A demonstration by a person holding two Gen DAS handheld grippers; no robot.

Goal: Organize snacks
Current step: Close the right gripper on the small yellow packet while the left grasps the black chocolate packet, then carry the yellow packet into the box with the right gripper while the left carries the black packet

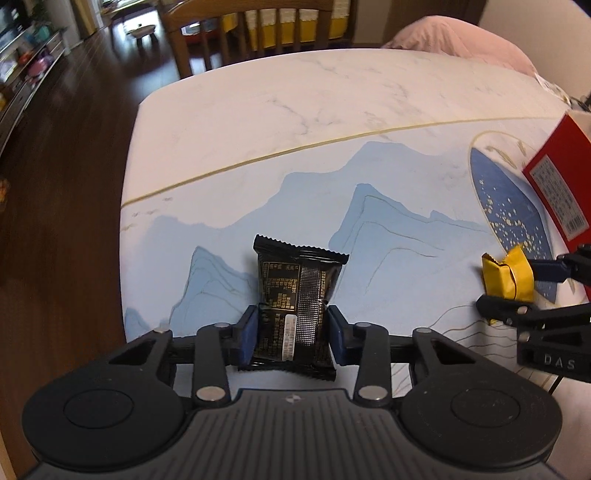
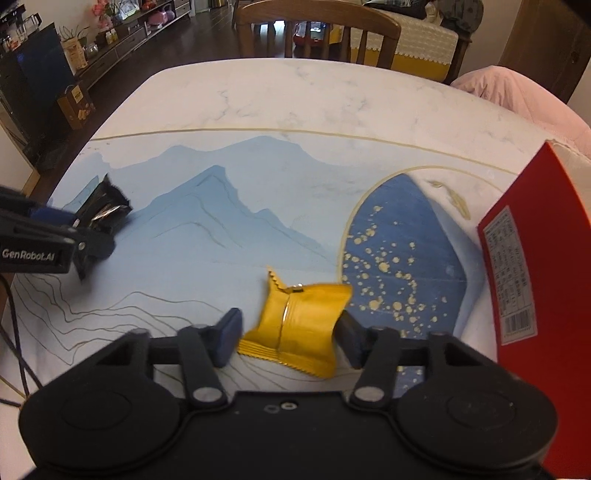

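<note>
My left gripper [image 1: 291, 326] is shut on a black snack packet [image 1: 295, 295], holding it by its sides over the table near the left edge. It also shows in the right wrist view [image 2: 105, 212], held by the left gripper [image 2: 79, 236]. My right gripper [image 2: 290, 334] has a yellow snack packet [image 2: 301, 321] between its jaws; the right pad touches it, the left pad stands a little off. In the left wrist view the yellow packet [image 1: 508, 278] sits between the right gripper's fingers [image 1: 517, 314]. A red box [image 2: 535, 280] stands at the right.
The table [image 1: 295, 110] has a marble top with a blue mountain print and a dark blue oval [image 2: 402, 251]. Wooden chairs [image 2: 317, 33] stand at the far edge. A pink cloth [image 2: 517, 99] lies at the far right. The table's left edge drops to dark floor [image 1: 66, 184].
</note>
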